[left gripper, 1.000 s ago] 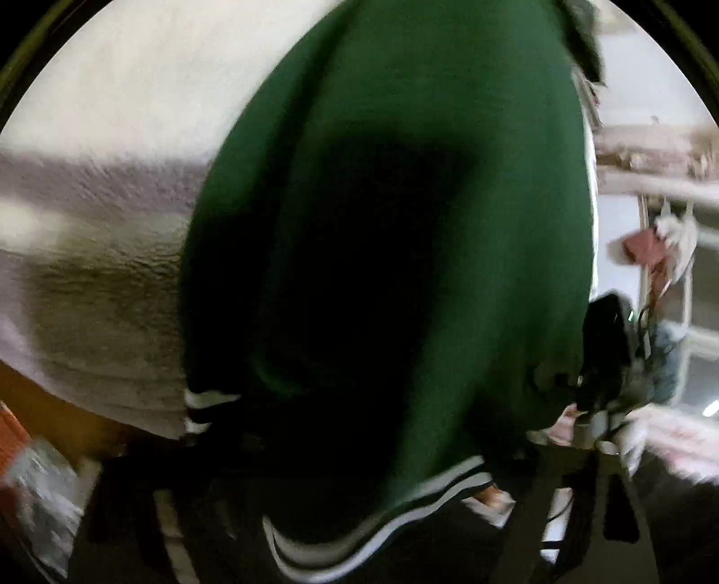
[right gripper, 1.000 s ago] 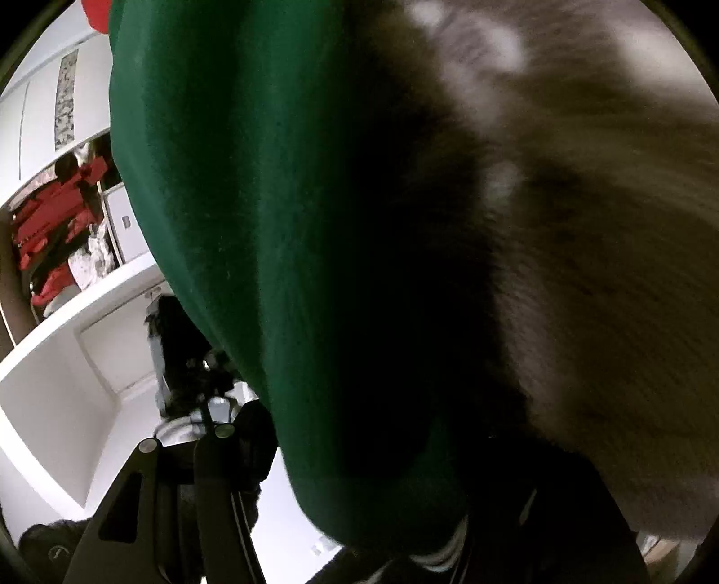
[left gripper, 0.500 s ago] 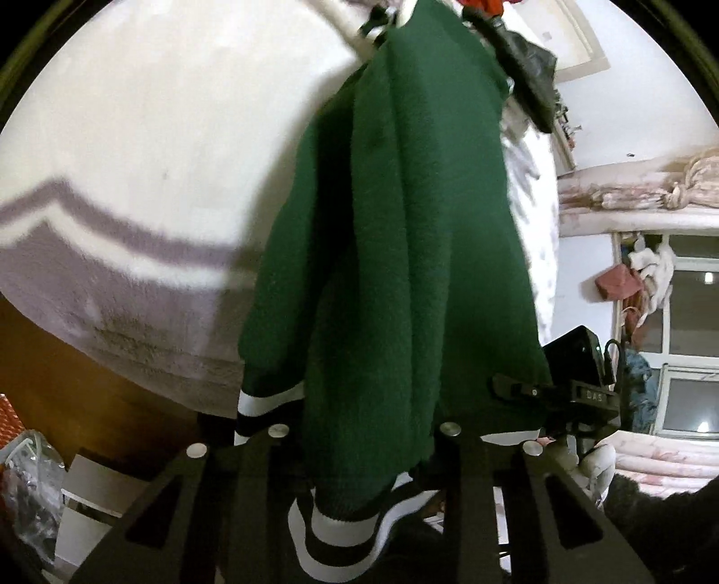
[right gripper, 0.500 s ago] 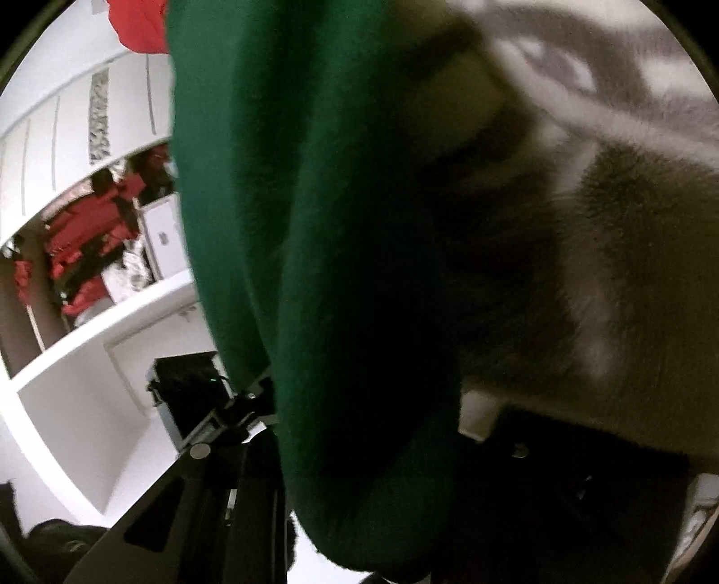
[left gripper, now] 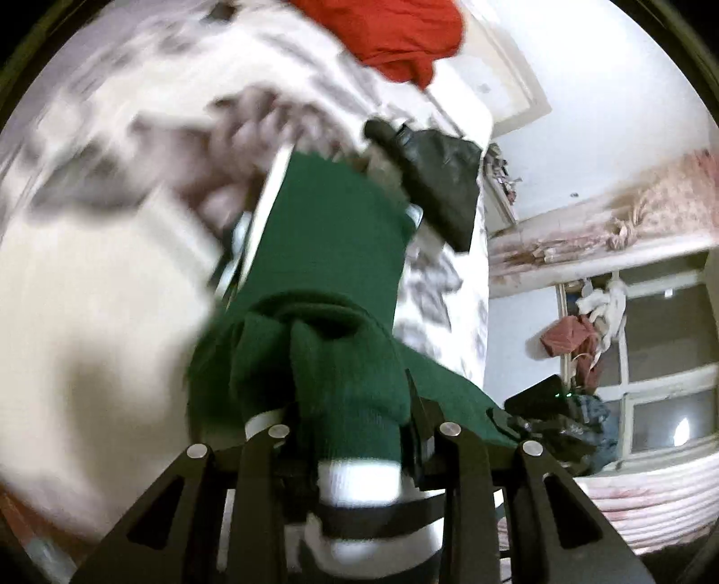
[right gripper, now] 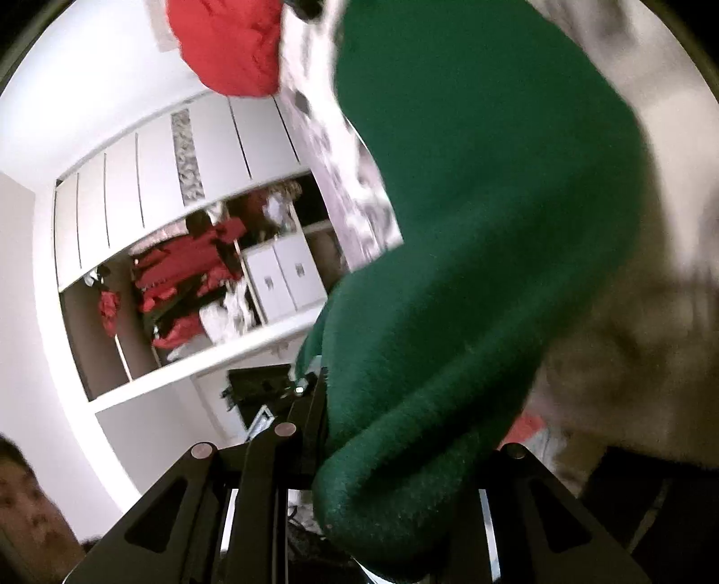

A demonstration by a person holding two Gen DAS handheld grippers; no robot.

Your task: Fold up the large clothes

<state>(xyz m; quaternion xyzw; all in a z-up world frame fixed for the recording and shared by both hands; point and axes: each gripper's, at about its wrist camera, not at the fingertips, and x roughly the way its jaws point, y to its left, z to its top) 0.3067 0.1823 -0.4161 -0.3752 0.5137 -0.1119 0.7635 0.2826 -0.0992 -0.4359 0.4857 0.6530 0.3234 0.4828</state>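
Observation:
A dark green sweater (left gripper: 332, 278) with a white and black striped hem (left gripper: 359, 485) hangs between my two grippers over a pale patterned bed (left gripper: 103, 287). My left gripper (left gripper: 355, 431) is shut on the bunched hem. In the right wrist view the green sweater (right gripper: 472, 224) fills the middle, and my right gripper (right gripper: 395, 453) is shut on a thick fold of it. The right gripper also shows low at the right of the left wrist view (left gripper: 552, 418). The sweater hides most of both gaps.
A red garment (left gripper: 395, 31) and a black one (left gripper: 440, 175) lie farther up the bed. A window (left gripper: 651, 404) with hanging clothes is at the right. The right wrist view shows a white wardrobe (right gripper: 179, 251) with red clothes and a person's face (right gripper: 22, 503) at the lower left.
Both grippers have swung away from the bed's edge with the sweater. It now stretches away over the bed rather than hanging close against the cameras. The red garment has come into view.

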